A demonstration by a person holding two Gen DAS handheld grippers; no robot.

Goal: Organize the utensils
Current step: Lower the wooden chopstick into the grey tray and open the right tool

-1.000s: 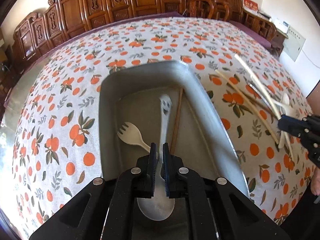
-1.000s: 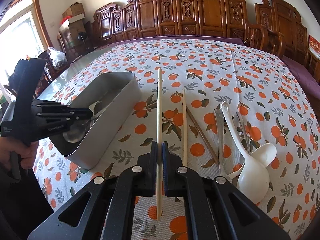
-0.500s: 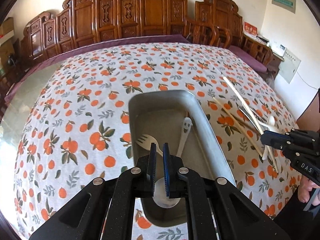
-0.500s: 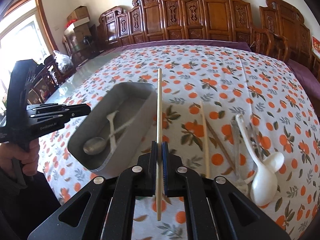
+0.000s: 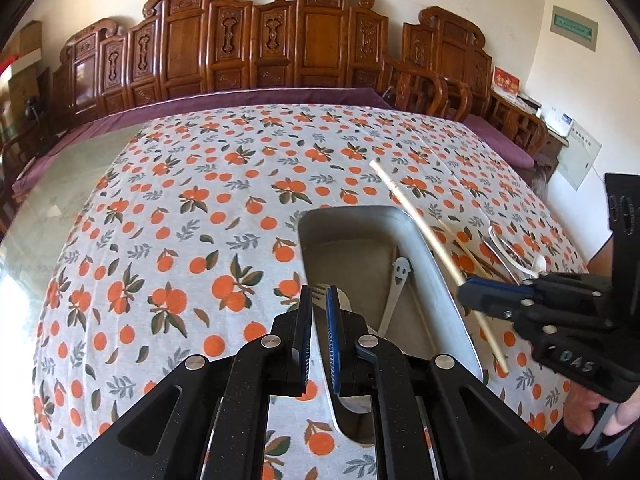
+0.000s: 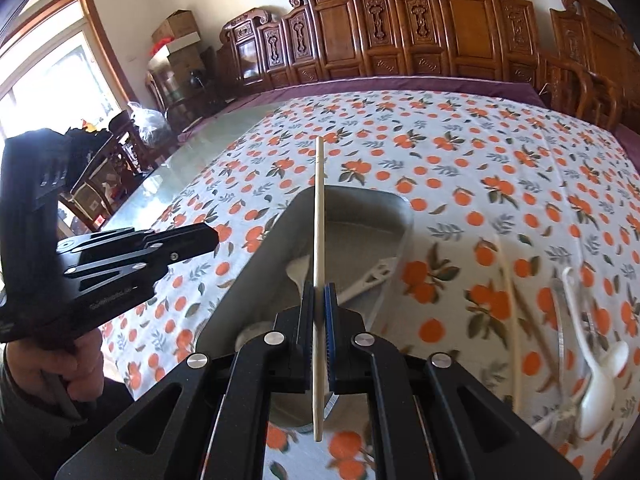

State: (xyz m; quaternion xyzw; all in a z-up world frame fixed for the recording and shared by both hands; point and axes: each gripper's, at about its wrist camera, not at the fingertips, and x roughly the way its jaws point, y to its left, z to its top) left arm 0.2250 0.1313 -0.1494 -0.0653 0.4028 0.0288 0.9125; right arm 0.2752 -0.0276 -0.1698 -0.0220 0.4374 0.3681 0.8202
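Tray already holding fork, smiley spoon. Right gripper fingers clamping chopstick, hovering over tray. Left gripper fingers pinched together, empty. Remaining utensils lying at 3 o'clock on table.

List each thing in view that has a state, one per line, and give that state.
left gripper: shut, holding nothing
right gripper: shut on the pale chopstick
pale chopstick: lifted, over the metal tray
metal tray: open-topped, holding utensils
smiley spoon: lying in the tray
pale fork: lying in the tray
white ladle: lying on the tablecloth, outside the tray
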